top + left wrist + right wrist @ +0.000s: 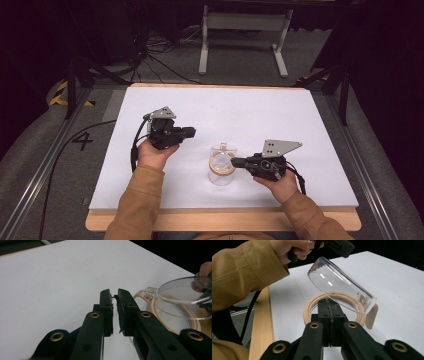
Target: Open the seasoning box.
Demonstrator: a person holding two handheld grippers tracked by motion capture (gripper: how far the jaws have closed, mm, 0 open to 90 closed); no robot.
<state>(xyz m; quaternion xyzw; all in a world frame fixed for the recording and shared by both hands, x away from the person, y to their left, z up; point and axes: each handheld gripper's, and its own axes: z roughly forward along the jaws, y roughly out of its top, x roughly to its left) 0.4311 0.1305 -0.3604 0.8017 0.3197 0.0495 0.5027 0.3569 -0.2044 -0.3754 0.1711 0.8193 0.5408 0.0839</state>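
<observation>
**Clear glass cup with beige ring, held tilted near the front of the counter**

Item 1: clear glass cup (221, 170) with a small spout at its rim. It is in the front half of the white counter (240, 110), a little right of the middle and nearer the front edge than the back. In the right claw view the cup (339, 287) is tilted, mouth lowered toward the counter, its rim edge caught between the black pads.

Item 2: beige round ring (312, 306) with a flat tab on one side. It lies flat on the counter directly beneath the tilted cup. In the left claw view the ring (150, 307) shows below and behind the cup's rim (180, 297).

Item 3: right claw (235, 162), black, with a grey three-cornered plate on top. Its jaws are pressed together on the rim of the cup, with no visible gap between the pads (327, 315). The hand holding it rests near the front right part of the counter.

Item 4: left claw (192, 132), black. Its jaws stand slightly parted with a narrow gap, nothing between the pads (108, 312), and they hold nothing. It hovers left of the cup, apart from it, toward the counter's left half.

Item 5: tan sleeves (142, 200) on both forearms, entering over the wooden front edge of the counter.
</observation>
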